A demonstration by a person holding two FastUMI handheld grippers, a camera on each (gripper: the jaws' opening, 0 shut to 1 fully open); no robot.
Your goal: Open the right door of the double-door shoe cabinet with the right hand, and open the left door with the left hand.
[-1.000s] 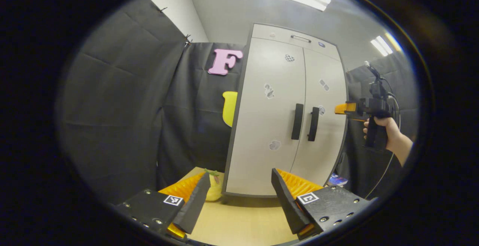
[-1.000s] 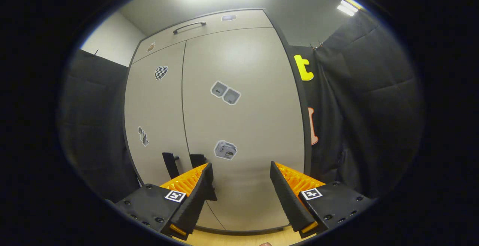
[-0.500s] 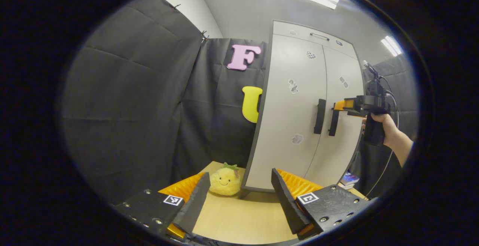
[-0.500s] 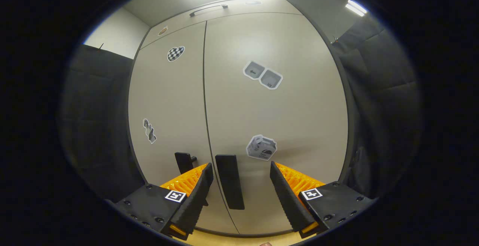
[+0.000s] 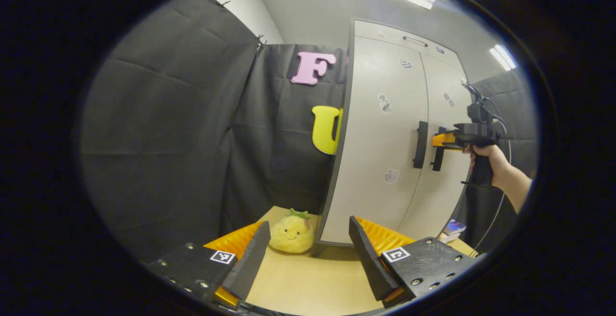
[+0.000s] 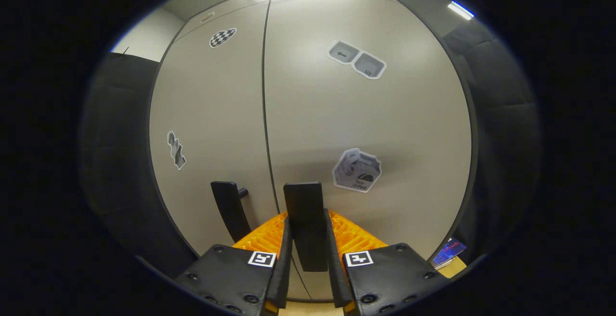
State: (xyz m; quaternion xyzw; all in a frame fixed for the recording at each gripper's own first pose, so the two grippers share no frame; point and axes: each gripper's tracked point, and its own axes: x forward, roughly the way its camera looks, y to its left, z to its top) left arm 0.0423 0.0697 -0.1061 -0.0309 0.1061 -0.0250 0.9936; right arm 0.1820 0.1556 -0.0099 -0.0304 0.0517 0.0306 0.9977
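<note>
**Right tool clamps the cabinet's right handle**

Our right tool (image 6: 308, 253) grips the right door handle (image 6: 304, 220) of the shoe cabinet (image 6: 365, 128), both doors shut. Our left tool (image 5: 308, 253) hangs wide apart, holding nothing, over the table (image 5: 308, 282). The handle's lower end is hidden. A plush toy (image 5: 292, 232) sits beside the cabinet.

The shoe cabinet (image 6: 308, 114) has smooth, matt laminate doors with a soft sheen and matt black handles (image 6: 308, 224). The table (image 5: 308, 282) looks like pale wood. The pineapple toy (image 5: 291, 233) is fuzzy plush.
</note>
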